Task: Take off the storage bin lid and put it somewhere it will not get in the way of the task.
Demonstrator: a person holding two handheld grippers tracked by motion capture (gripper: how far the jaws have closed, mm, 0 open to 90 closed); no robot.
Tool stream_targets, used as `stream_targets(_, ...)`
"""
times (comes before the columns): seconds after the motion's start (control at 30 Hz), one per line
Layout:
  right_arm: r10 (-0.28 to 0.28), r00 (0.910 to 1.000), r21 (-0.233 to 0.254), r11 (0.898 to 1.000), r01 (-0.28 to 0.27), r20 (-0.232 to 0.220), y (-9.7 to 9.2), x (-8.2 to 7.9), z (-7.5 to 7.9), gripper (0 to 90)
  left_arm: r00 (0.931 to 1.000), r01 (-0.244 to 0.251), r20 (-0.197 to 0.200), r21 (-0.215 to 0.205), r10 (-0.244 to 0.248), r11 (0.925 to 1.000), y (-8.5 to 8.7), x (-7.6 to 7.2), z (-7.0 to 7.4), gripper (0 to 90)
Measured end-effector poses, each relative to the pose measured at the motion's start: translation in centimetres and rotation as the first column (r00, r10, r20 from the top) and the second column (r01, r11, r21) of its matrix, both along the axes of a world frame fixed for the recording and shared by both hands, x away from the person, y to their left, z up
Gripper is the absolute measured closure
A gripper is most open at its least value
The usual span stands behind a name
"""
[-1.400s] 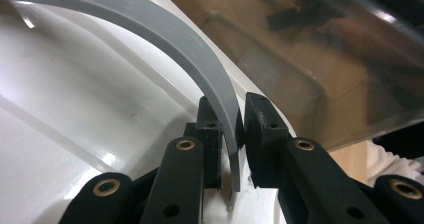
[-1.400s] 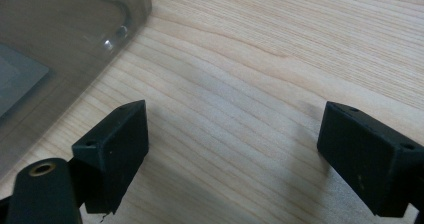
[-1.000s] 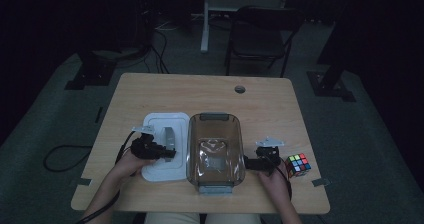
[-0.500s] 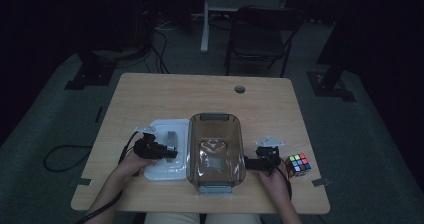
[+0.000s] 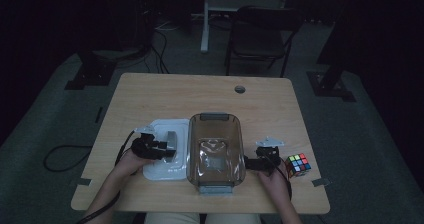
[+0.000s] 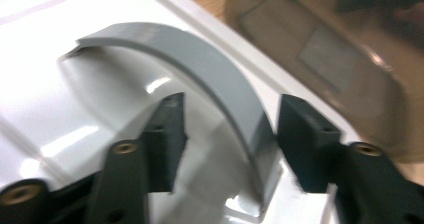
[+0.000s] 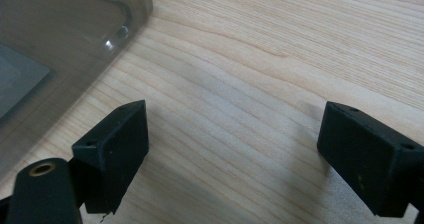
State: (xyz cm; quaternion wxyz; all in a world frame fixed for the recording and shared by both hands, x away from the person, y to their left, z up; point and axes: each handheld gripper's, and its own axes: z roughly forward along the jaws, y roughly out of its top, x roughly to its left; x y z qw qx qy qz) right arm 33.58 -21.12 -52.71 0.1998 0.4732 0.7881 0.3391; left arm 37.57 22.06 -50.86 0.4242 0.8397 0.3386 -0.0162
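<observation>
A white lid (image 5: 159, 170) lies flat on the table, left of a clear brownish container (image 5: 215, 151). An arched grey handle (image 6: 200, 59) stands on the lid (image 6: 55, 114). My left gripper (image 6: 232, 114) straddles one end of that handle. Its jaws have just been opening, and a gap shows on each side of the handle, so the pads are off it. In the high view the left gripper (image 5: 162, 147) rests over the lid's middle. My right gripper (image 7: 235, 129) stands open, low over bare wood, beside the container's right wall (image 7: 45, 44).
A colourful puzzle cube (image 5: 297, 164) sits on the wooden table (image 5: 200, 94) just right of my right hand. The container (image 6: 340, 49) lies close beyond the lid's edge. A chair and desk legs stand on the dark floor past the table's far edge.
Both hands have kept their places. The left gripper's jaws look slightly wider around the grey handle than a second ago.
</observation>
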Motion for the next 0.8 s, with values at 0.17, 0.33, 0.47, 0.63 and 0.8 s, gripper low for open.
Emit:
stream_targets(0.17, 0.0, 1.0, 0.0, 1.0, 0.0, 0.0, 0.0, 0.0, 0.0, 12.8, 0.9998, -0.018, 0.01, 0.02, 0.017, 0.9996, -0.2, -0.3, 0.3, 29.2)
stream_targets(0.33, 0.0, 1.0, -0.001, 1.0, 0.0, 0.0, 0.0, 0.0, 0.0, 12.8, 0.9992, -0.031, 0.027, 0.068, 0.029, 0.9972, -0.4, -0.7, 0.8, 14.5)
stream_targets(0.47, 0.0, 1.0, -0.001, 1.0, 0.0, 0.0, 0.0, 0.0, 0.0, 12.8, 0.9978, -0.057, 0.038, 0.089, 0.054, 0.9944, -0.3, -0.9, 1.2, 2.1)
stream_targets(0.63, 0.001, 1.0, 0.0, 1.0, -0.001, 0.0, 0.0, 0.0, 0.0, 12.8, 0.9922, -0.113, 0.065, 0.11, 0.107, 0.9875, 0.2, -1.3, 1.4, 2.1)
stream_targets(0.8, 0.0, 1.0, 0.0, 1.0, 0.0, 0.0, 0.0, 0.0, 0.0, 12.8, 0.976, -0.2, 0.112, 0.119, 0.187, 0.9726, 1.3, -2.1, 1.5, 2.1)
